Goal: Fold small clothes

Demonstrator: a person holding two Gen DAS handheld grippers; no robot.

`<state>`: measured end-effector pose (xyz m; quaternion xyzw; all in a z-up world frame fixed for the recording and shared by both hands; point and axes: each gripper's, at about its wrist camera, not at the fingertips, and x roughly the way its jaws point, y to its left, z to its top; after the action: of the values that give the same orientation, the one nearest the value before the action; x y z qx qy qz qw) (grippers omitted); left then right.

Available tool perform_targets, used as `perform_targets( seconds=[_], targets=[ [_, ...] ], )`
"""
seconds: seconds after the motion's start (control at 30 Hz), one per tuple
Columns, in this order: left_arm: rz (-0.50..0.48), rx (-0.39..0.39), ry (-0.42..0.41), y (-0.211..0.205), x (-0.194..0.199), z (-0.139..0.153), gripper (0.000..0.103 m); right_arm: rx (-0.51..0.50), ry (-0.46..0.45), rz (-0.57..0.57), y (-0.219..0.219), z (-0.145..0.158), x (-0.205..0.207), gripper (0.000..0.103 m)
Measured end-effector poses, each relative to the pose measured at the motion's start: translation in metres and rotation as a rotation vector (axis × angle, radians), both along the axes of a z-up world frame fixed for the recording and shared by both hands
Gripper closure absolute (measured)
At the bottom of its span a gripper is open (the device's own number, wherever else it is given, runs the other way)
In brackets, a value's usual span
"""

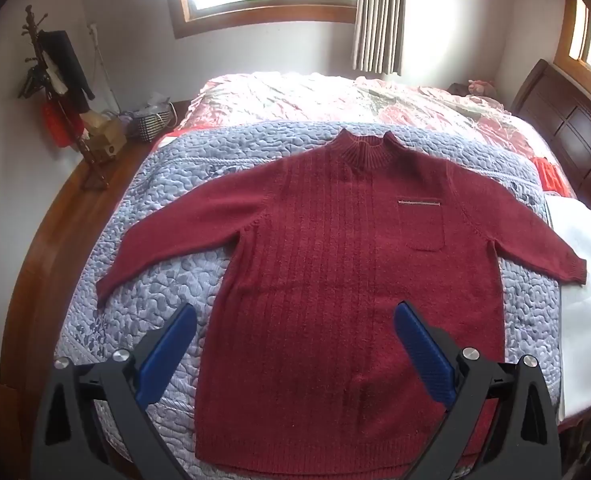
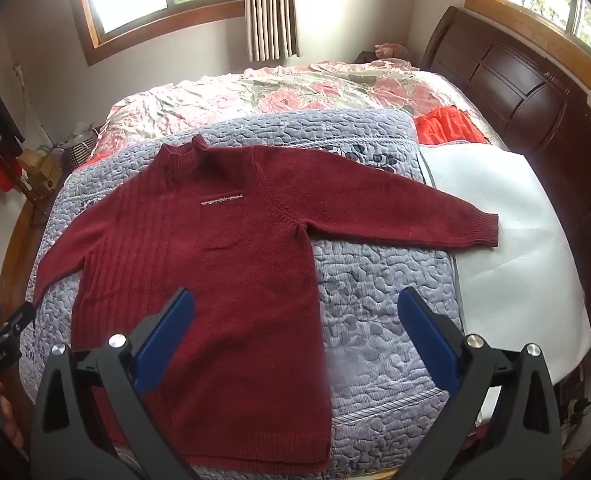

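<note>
- The left tool (image 1: 295, 340) sits nearest the lens, its blue pads spread wide with nothing between them, poised above the lower body of the sweater; the right tool (image 2: 295, 334) is just as wide apart and empty, one pad over the hem side and the other over the quilt.
- The bed (image 2: 335, 92) fills the room, with a lilac quilt (image 1: 143, 280) laid over a floral cover.
- The sweater (image 1: 335, 272) lies flat and face up on the quilt, both sleeves out to the sides; nothing is folded yet.
- Its long axis runs from the hem, nearest the tools, to the collar (image 1: 365, 150) at the far end, so it points away toward the window.
- The right sleeve (image 2: 407, 208) reaches out to the headboard side, its cuff resting on a white sheet (image 2: 507, 240); the left sleeve (image 1: 163, 244) slopes down toward the bed's wooden edge.
- The likely first step is folding a sleeve in: pinch at the cuff, lift only a little, and carry it across the chest so the shoulder line stays straight and the knit does not drag or bunch.
- The chest pocket (image 1: 421, 226) gives a handy mark for where the fold should land.
</note>
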<state>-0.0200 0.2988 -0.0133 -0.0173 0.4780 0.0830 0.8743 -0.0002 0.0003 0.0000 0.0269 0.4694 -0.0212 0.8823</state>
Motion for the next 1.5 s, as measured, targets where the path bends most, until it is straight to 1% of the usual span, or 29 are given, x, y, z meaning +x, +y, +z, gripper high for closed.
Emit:
perform_targets(
  seconds=[0.07,0.1,0.13,0.2,0.23,0.27,0.4,0.57,0.7,0.9,1.33,1.5],
  targets=[
    [0.003,-0.021,0.0,0.0,0.0,0.001,0.004,0.002,0.001,-0.004,-0.001,0.0,-0.001,0.003],
    [0.008,-0.043,0.006,0.002,0.004,0.004,0.004,0.008,0.003,-0.002,-0.002,0.0,-0.002,0.003],
    [0.018,-0.063,-0.013,0.004,0.001,0.009,0.004,0.008,0.002,-0.003,-0.002,0.0,-0.003,0.003],
    [0.017,-0.039,-0.016,-0.006,0.003,0.012,0.004,-0.009,-0.002,-0.007,-0.003,0.001,-0.007,0.003],
    [0.013,-0.034,-0.015,-0.008,0.005,0.014,0.004,-0.008,0.008,0.007,-0.001,0.002,-0.009,0.003],
    [0.011,-0.02,-0.021,-0.012,0.004,0.014,0.004,0.005,0.022,0.004,-0.004,-0.004,-0.007,0.003],
    [0.002,-0.015,-0.025,-0.014,0.005,0.02,0.004,-0.009,0.043,0.005,-0.005,-0.011,-0.006,0.003],
    [-0.006,0.01,-0.036,-0.016,0.003,0.024,0.004,-0.008,0.039,0.001,-0.006,-0.013,-0.008,0.003],
    [-0.007,0.002,-0.04,-0.018,0.001,0.024,0.004,-0.024,0.032,0.003,-0.001,-0.01,-0.01,0.003],
    [-0.022,0.011,-0.037,-0.019,0.0,0.024,0.004,-0.03,0.029,-0.012,-0.002,-0.007,-0.01,0.003],
    [-0.032,0.026,-0.033,-0.02,-0.001,0.021,0.004,-0.008,0.012,-0.013,-0.003,-0.009,-0.016,0.003],
    [-0.027,0.026,-0.029,-0.018,-0.001,0.019,0.004,-0.016,0.011,-0.015,-0.003,-0.01,-0.017,0.003]
  ],
)
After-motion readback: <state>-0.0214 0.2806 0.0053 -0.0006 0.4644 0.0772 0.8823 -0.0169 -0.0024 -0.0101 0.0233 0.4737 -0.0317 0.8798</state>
